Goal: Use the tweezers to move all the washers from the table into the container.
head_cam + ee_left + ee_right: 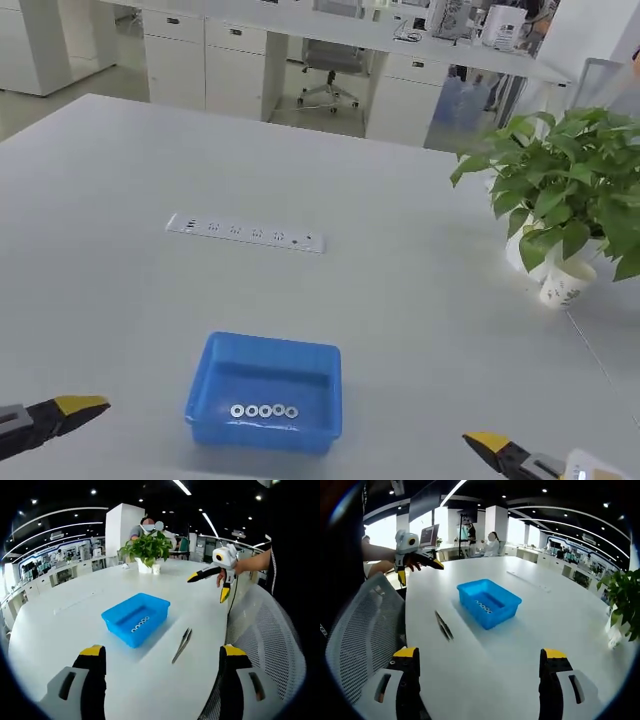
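Note:
A blue container [265, 390] stands on the white table near its front edge, and a row of several washers [264, 411] lies inside it. The left gripper view shows the container [136, 617], the washers [140, 624] and the tweezers [182, 645] lying on the table beside the container. My left gripper [162, 652] is open and holds nothing, a short way back from the tweezers. My right gripper [480, 655] is also open and holds nothing, with the tweezers [443, 625] and the container [488, 602] ahead of it. In the head view the left gripper [70, 410] sits at the bottom left and the right gripper [490, 445] at the bottom right.
A white power strip [245, 233] lies flat farther back on the table. A potted plant [570, 190] and a small white cup [565, 283] stand at the right. A mesh chair [360, 640] is at the table's near edge.

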Available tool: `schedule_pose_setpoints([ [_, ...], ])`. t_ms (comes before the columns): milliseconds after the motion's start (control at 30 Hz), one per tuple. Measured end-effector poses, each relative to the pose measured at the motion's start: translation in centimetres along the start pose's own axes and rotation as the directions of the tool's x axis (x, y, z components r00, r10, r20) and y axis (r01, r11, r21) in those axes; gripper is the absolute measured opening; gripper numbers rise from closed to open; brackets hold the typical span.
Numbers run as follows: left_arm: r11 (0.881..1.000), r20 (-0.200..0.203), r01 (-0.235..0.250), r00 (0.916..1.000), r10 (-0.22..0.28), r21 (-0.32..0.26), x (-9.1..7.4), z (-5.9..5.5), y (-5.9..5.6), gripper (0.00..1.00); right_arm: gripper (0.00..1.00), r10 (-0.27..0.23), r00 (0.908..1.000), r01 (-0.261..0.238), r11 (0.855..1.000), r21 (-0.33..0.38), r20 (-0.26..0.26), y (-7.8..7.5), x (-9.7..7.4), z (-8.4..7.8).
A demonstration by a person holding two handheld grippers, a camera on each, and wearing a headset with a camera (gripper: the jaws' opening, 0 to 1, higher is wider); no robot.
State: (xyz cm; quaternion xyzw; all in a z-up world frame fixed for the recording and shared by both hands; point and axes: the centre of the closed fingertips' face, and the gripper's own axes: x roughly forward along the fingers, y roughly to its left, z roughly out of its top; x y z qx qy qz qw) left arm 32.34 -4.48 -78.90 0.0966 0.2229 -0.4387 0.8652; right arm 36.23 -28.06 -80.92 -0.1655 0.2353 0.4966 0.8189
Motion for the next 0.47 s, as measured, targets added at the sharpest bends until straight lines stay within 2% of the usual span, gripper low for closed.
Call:
schedule_pose_setpoints([
  [233, 1.0, 0.005, -0.025, 0.9997, 0.025, 0.0, -0.36, -0.06, 0.23, 0.99, 1.0, 0.004, 0.9999, -0.004, 1.0, 0.016, 0.01, 0.06, -0.17, -0.1],
  [467, 1.0, 0.001, -0.022, 0.9998, 0.022, -0.01, -0.06, -0.15, 0.04, 0.99, 1.0, 0.0, 0.9999, 0.0, 1.0, 0.02, 0.014, 0.04, -0.26, -0.19],
])
